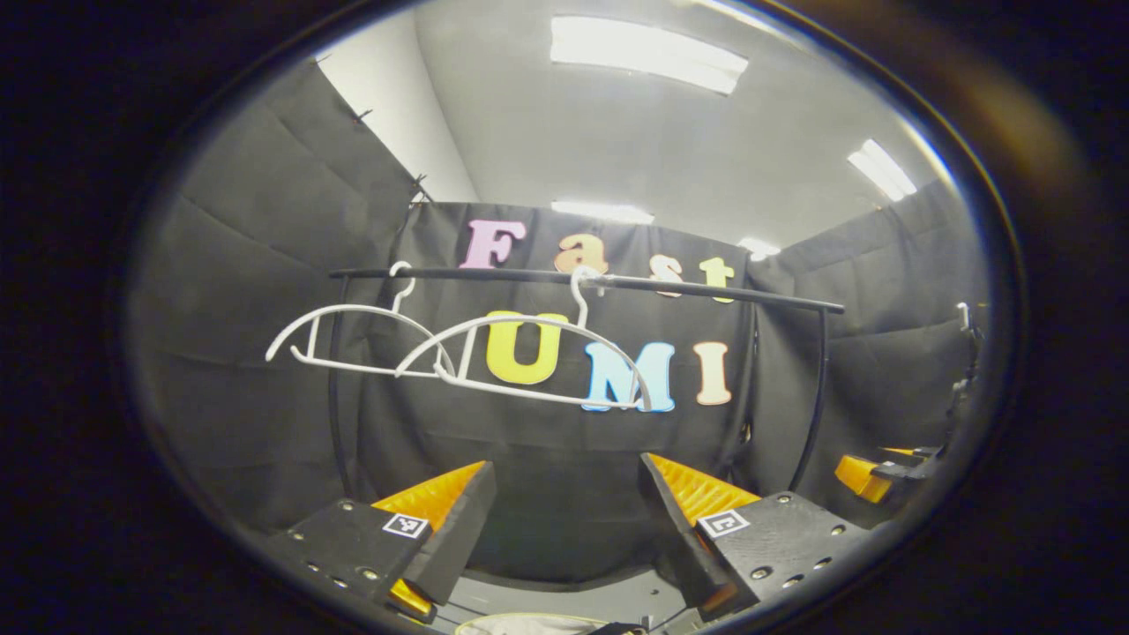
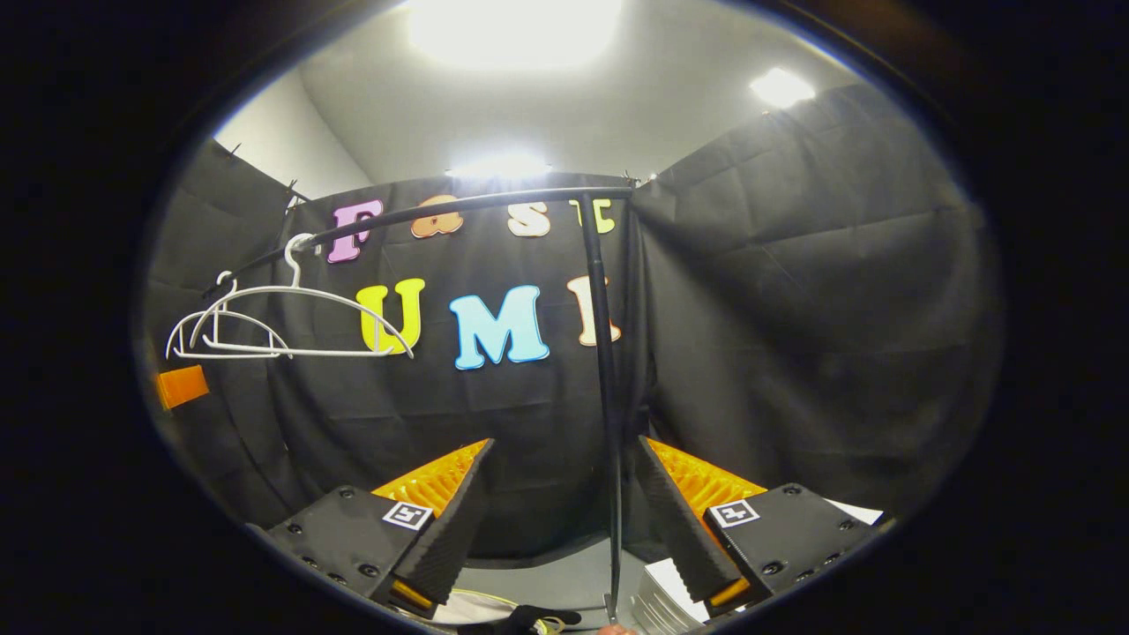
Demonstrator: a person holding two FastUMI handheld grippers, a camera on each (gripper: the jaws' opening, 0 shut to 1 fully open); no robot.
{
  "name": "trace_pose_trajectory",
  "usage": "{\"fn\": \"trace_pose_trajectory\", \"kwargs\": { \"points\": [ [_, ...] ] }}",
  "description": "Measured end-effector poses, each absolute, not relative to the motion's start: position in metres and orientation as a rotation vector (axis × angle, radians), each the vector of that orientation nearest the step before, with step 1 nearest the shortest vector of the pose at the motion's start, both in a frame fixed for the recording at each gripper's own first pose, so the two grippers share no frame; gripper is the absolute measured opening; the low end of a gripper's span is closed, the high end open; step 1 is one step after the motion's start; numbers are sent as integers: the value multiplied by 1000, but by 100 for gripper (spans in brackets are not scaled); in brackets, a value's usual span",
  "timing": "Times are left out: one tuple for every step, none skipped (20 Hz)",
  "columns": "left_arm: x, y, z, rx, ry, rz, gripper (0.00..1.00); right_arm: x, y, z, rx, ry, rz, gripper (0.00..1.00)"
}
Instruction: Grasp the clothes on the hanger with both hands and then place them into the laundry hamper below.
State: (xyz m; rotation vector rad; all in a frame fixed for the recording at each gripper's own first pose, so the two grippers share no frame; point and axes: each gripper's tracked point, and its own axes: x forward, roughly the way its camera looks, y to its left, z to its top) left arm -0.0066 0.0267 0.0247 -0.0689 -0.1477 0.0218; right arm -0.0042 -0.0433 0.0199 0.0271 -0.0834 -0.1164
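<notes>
Left gripper view looks up at a black clothes rail point(image 1: 617, 284) that runs across the booth in front of the dark cloth wall. Two white hangers hang on this rail: the left hanger point(image 1: 353, 339) and, just beside it and partly overlapping it, the right hanger point(image 1: 538, 357). Both hangers are bare, with no garment on them. At the bottom of this view the left gripper point(image 1: 564, 511) has its two fingers spread well apart, and between them I see only the dark cloth behind. At the very bottom edge, below the fingers, a small piece of pale fabric point(image 1: 529, 624) is visible; I cannot tell if it is the clothes or part of the hamper. Far at the right edge of this view the other gripper point(image 1: 882, 474) appears, small and partly cut off. In the right gripper view the same rail point(image 2: 459, 205) bends down into a thin upright post point(image 2: 604, 370), which stands between the two fingers, nearer to the right one, but well behind them and not touched. The two hangers point(image 2: 282, 322) hang at the left part of the rail, one behind the other. The right gripper point(image 2: 564, 507) is also wide open and holds nothing. Below its fingers there are some pale things point(image 2: 494, 608) and a dark strap, too little shown to name them.
</notes>
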Motion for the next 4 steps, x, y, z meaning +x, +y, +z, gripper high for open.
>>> {"fn": "trace_pose_trajectory", "kwargs": {
  "points": [
    [-6, 27, 23, -70, -145, 15, 94, -6, -41, 19, 27, -83, -121, 98],
    [-3, 27, 21, -71, -143, 7, 94, -9, -38, 19, 25, -83, -121, 98],
    [-1, 27, 18, -71, -134, 3, 94, -11, -35, 19, 25, -82, -120, 98],
    [2, 29, 13, -71, -123, 3, 94, -12, -31, 20, 26, -85, -118, 98]
  ]
}}
